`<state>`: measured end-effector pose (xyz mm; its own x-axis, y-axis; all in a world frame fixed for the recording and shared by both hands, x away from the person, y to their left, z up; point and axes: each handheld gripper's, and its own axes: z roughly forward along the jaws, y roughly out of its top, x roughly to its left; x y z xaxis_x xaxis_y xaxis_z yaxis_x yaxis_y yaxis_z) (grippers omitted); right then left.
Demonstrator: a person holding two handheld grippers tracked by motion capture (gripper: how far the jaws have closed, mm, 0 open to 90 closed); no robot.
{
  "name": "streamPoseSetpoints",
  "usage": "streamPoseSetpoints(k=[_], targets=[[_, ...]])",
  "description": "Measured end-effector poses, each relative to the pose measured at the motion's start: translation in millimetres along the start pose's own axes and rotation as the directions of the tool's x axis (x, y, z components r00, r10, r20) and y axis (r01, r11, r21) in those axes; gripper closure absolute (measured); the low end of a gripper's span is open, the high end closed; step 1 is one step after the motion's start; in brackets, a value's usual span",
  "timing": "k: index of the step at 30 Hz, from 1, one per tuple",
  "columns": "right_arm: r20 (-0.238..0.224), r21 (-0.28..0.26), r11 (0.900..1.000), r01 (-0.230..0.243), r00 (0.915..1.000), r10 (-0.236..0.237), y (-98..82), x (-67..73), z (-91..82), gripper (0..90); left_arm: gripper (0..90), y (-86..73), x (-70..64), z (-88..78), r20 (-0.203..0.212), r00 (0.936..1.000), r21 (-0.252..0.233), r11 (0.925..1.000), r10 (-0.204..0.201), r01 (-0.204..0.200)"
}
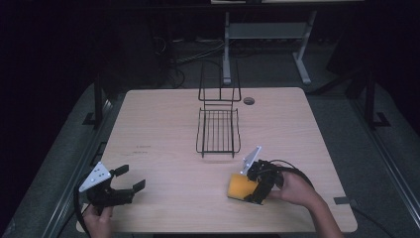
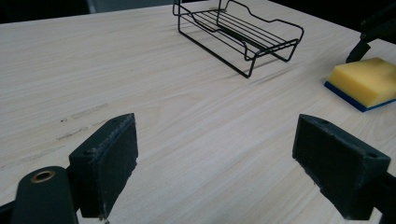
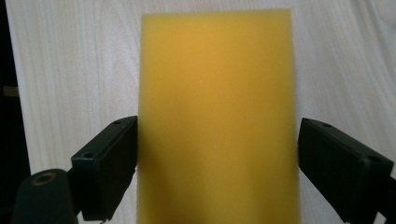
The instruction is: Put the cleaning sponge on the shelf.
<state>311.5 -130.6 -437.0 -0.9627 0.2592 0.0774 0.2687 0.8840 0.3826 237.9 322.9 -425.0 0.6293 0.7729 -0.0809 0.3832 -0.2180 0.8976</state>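
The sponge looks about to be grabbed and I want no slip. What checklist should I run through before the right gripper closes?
1. Sponge lies between the jaws of the right gripper: ok.
2. Jaws wide enough to straddle it: ok, one on each side, still open.
3. Sponge flat on the table: ok, yellow side up.
4. Both jaws touching the sponge: cannot tell.
5. Left gripper out of the way: ok, open and apart.
6. Wire rack free of objects: ok.
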Motion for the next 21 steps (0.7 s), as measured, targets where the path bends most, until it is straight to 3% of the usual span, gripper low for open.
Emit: streamPoseSetpoints(k=[15,21], targets=[[0.015,0.016,1.000,0.009,0.9998,-0.009,1.6,1.7,4.6,14.5,13.4,0.1,0.3,-0.5,-0.001,1.0000,-0.006,1.0000,-0.001,0.001],[0.014,0.010,1.000,0.029,0.9995,-0.029,2.1,3.5,4.0,21.2,13.4,-0.1,0.7,-0.8,-0.001,1.0000,-0.008,1.0000,-0.003,0.003]])
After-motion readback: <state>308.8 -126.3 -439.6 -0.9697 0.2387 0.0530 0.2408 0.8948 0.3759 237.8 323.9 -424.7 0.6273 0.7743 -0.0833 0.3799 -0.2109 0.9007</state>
